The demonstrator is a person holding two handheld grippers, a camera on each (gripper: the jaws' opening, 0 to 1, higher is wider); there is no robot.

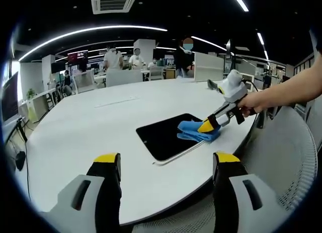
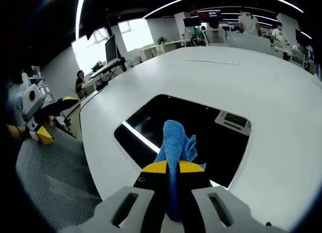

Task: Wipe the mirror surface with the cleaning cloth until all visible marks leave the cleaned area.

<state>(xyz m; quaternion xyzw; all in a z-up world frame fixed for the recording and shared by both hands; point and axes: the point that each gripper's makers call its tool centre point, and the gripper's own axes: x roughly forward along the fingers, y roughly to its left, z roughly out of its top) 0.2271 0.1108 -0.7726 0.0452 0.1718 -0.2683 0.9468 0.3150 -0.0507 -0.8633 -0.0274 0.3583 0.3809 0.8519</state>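
Left gripper view: my left tongs (image 1: pixel 166 165) rise from the bottom edge with jaws wide apart, holding nothing, hovering over the near rim of the white counter (image 1: pixel 75 127). The mirror (image 1: pixel 168 137) lies flat on the counter at centre frame, its dark face turned up, ahead of these tongs and apart from them. On the mirror's right end sits the blue cleaning cloth (image 1: pixel 193 131). My right tongs (image 1: pixel 207 126) enter from the right of the frame, held in my hand (image 1: pixel 251 103), with yellow tips down on the cloth.

Right gripper view: my right tongs (image 2: pixel 169 167) are clamped on the cleaning cloth (image 2: pixel 176 142), the blue fabric pinched between the yellow-tipped jaws and bunching out beyond them at lower centre. The cloth rests on the mirror (image 2: pixel 201 127), which fills mid-frame and reflects a ceiling light strip and a vent. My left tongs (image 2: pixel 43 135) appear at the left edge, off the counter (image 2: pixel 282 92), beside a mesh chair back (image 2: pixel 50 182).
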